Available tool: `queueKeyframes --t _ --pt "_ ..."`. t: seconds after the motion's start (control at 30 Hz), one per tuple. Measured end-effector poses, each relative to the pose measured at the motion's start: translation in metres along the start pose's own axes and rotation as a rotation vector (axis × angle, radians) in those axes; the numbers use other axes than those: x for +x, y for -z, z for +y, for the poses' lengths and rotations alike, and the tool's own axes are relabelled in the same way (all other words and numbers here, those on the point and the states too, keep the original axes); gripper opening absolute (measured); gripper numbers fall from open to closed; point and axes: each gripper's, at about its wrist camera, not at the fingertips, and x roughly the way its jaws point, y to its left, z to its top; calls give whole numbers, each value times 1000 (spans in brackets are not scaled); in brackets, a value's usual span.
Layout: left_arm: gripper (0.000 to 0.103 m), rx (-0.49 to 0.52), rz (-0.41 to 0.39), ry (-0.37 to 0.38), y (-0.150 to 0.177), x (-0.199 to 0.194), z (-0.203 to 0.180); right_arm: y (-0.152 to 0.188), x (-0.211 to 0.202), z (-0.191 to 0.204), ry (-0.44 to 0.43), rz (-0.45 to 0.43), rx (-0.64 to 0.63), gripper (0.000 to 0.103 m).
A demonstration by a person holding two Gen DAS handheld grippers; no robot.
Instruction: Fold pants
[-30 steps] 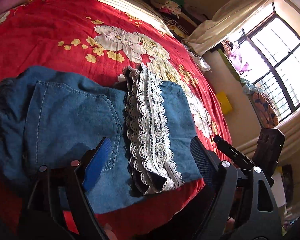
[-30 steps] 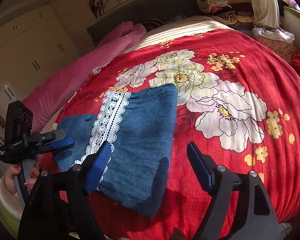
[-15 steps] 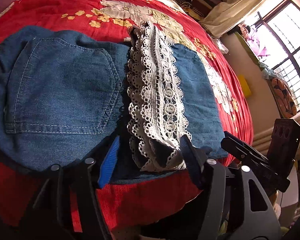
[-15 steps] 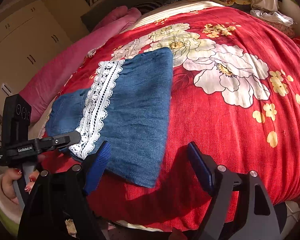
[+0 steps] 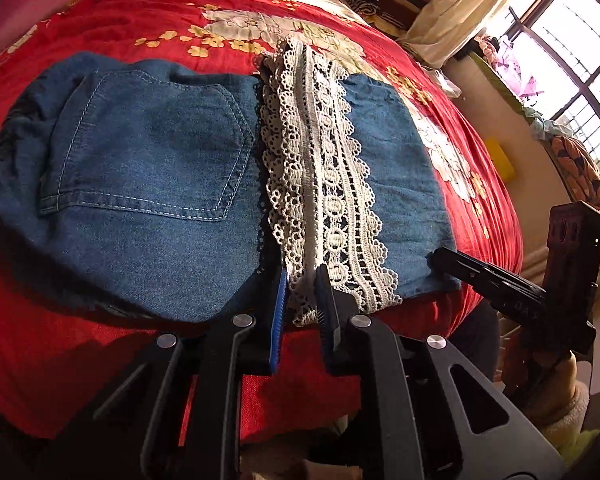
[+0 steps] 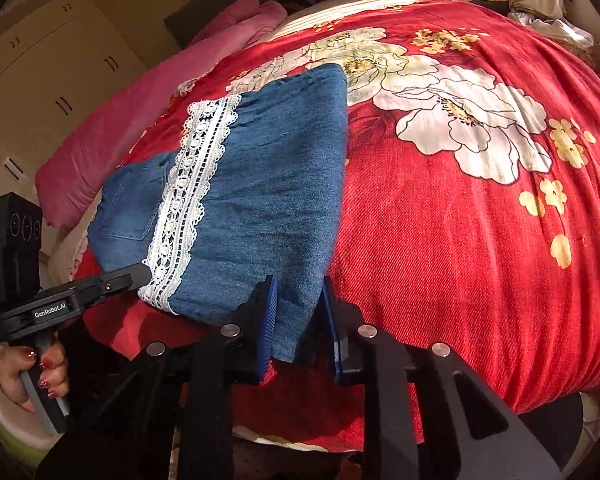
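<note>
Blue denim pants (image 5: 148, 184) with white lace trim (image 5: 324, 184) are stretching nine-to-three along the near edge, left gripper (image 5: 302, 280) pinching lace, right gripper (image 6: 298, 304) clamping the denim corner.

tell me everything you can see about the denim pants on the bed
The blue denim pants lie folded flat on the red floral bedspread, near its front edge. A stitched patch pocket faces up, and a cream crochet lace band crosses the cloth. The fabric looks soft and lightly faded. The left gripper pinches the lace's near end; the right gripper clamps the near denim corner.
</note>
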Motion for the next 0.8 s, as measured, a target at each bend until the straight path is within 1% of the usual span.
queueKeyframes --t 0.03,0.1,0.17,0.2,0.33,0.43,0.6,0.67,0.73,0.8 --pt "10 -2 1 -1 0 2 0 0 0 0 2 -2 -2 23" --pt "12 13 -8 -10 -1 3 -2 -1 -2 2 23 -7 -15 27" --pt "13 21 -11 -17 0 5 -3 -1 -5 3 34 -13 -20 36" --pt "13 26 -13 -22 0 5 -4 0 -5 4 40 -16 -23 38" --pt "14 41 -21 -34 1 3 -6 1 -10 7 70 -23 -38 43" --pt "14 40 -25 -30 0 1 -7 2 -19 11 88 -59 -51 52" --pt "19 43 -37 -30 0 -7 -9 -1 -35 18 98 -101 -69 53" --pt "20 44 -41 -27 0 -10 -10 -2 -39 22 95 -114 -78 57" --pt "22 47 -47 -29 1 -13 -11 -3 -41 26 96 -120 -88 58" --pt "26 47 -53 -29 1 -16 -12 -4 -42 32 98 -124 -97 59"
